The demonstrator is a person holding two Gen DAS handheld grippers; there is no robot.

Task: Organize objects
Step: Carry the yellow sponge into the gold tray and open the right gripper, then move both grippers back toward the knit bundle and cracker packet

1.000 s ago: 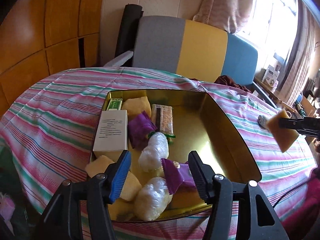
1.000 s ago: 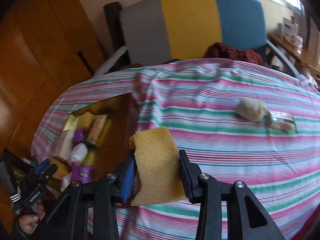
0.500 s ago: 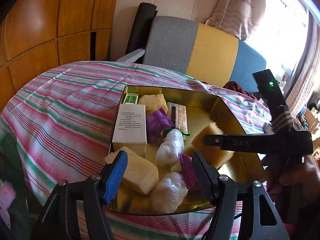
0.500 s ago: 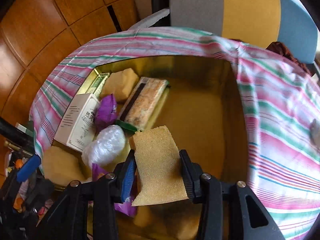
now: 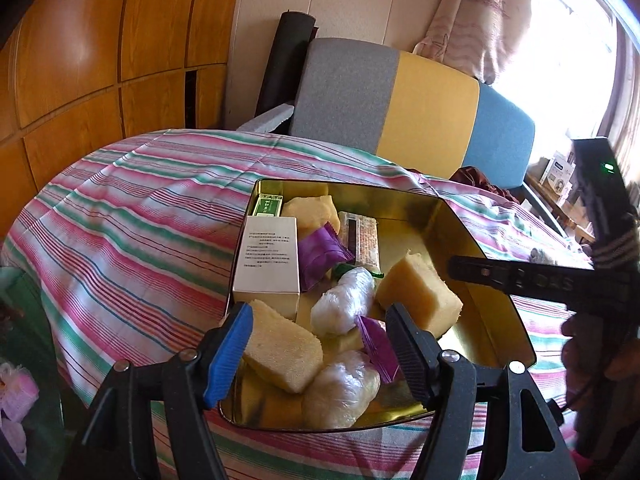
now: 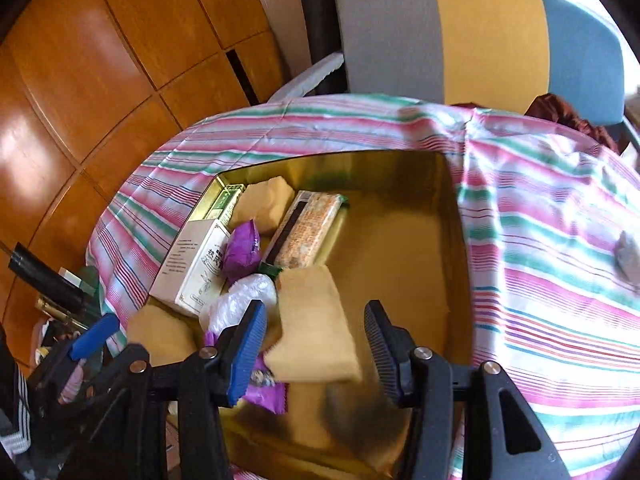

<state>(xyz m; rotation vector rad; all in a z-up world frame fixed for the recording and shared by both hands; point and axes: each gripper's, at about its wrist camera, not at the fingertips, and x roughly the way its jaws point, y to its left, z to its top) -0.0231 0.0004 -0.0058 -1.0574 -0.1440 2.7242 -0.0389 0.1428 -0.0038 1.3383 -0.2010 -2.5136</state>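
Note:
A gold tin [image 5: 496, 312] on the striped cloth holds a white box [image 5: 268, 256], purple packets [image 5: 320, 254], clear-wrapped lumps [image 5: 344, 300], a cracker bar [image 5: 360, 240] and yellow sponges. My right gripper [image 6: 314, 312] hangs over the tin with its jaws opening. A yellow sponge [image 6: 316, 328] sits between the pads with a gap on each side, and it rests tilted on the tin's contents [image 5: 416, 292]. My left gripper [image 5: 318, 320] hovers above the tin's near corner, jaws opening, gripping nothing; another sponge [image 5: 280, 352] lies below it.
A grey, yellow and blue chair [image 5: 400, 108] stands behind the table, with wooden panels [image 5: 100, 60] to the left. A grey lump [image 6: 628, 256] lies on the cloth [image 6: 540, 240] right of the tin. A person's hand [image 5: 592, 344] holds the right gripper.
The right gripper carried the sponge from over the cloth to over the tin, then its jaws parted and let go of it. The left gripper's jaws widened a little.

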